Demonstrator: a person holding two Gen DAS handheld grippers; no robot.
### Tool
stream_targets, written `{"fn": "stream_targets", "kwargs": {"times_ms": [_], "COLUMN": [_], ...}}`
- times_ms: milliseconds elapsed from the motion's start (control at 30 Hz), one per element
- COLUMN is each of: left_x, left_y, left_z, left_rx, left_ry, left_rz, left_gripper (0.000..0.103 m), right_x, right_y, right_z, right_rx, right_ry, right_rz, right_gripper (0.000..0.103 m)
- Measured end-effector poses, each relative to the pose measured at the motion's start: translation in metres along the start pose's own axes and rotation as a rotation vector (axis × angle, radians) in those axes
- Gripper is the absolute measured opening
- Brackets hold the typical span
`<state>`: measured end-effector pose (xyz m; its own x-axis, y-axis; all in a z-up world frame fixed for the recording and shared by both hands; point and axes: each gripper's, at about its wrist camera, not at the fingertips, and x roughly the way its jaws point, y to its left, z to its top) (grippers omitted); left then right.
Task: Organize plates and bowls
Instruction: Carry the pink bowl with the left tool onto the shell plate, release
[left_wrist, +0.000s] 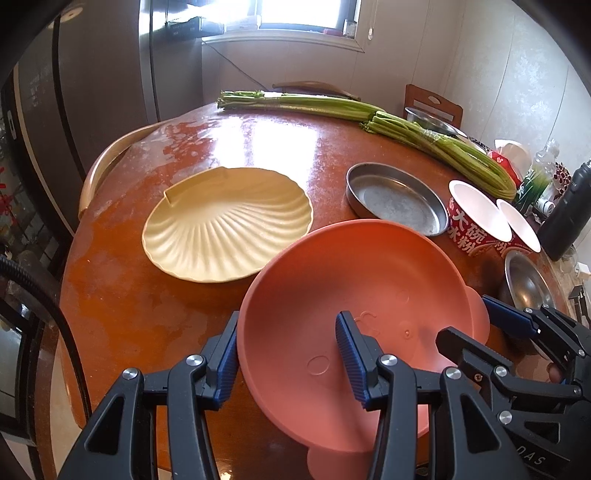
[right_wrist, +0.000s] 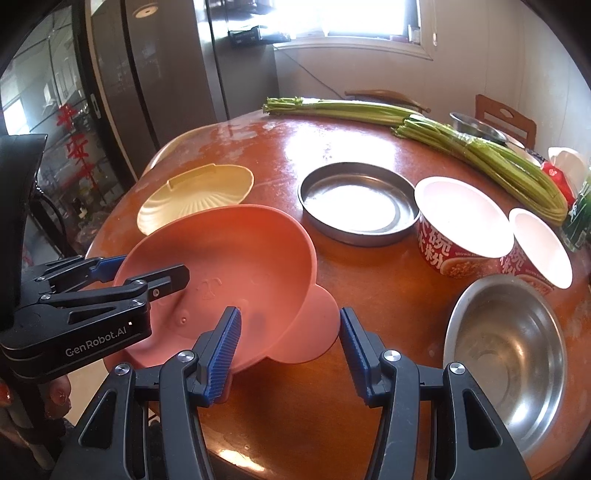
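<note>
A pink bowl (left_wrist: 343, 280) with a round ear (right_wrist: 317, 328) hangs tilted over the near part of the brown round table (left_wrist: 155, 302). My left gripper (left_wrist: 288, 321) straddles the bowl's left rim, one pad on the outer wall and the other inside. My right gripper (right_wrist: 290, 314) is shut across the side with the ear. Each wrist view shows the other gripper, the right gripper (left_wrist: 463, 319) and the left gripper (right_wrist: 153, 266), clamped over the rim. A cream shell-shaped plate (left_wrist: 229, 229) lies to the left, and a flat metal plate (left_wrist: 395, 199) lies behind the bowl.
Two red paper bowls (right_wrist: 461, 218) stand at the right, with a steel bowl (right_wrist: 509, 362) in front of them. Long green stalks (left_wrist: 369, 110) lie across the far side. A dark bottle (left_wrist: 569, 214) and small items crowd the right edge. A fridge (left_wrist: 110, 74) stands behind on the left.
</note>
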<state>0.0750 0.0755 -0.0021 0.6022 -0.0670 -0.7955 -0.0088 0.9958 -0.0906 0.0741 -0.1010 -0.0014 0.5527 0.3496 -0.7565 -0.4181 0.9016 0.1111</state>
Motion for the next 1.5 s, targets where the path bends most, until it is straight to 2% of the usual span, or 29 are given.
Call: {"fn": "stream_targets", "kwargs": {"times_ms": [367, 667, 1133, 1500], "left_x": [-0.014, -0.014, 0.023, 0.040], "left_y": [0.024, 0.054, 0.101, 0.104], "left_z": [0.011, 0.034, 0.065, 0.074], "left_rx": [-0.059, -0.097, -0.136, -0.122], "left_ry": [-0.041, -0.061, -0.026, -0.017], "left_rz": [0.025, 0.054, 0.089, 0.093], "left_gripper": [0.050, 0.050, 0.050, 0.050], "right_x": [0.000, 0.021, 0.070, 0.093], "right_y": [0.017, 0.039, 0.064, 0.064], "right_z": [0.027, 0.058, 0.101, 0.106], "right_rx": [-0.052, -0.096, -0.110, -0.092], "right_ry": [-0.005, -0.007, 0.023, 0.058], "right_rz": [0.034, 0.053, 0.058, 0.041], "right_gripper": [0.056, 0.056, 0.056, 0.056]}}
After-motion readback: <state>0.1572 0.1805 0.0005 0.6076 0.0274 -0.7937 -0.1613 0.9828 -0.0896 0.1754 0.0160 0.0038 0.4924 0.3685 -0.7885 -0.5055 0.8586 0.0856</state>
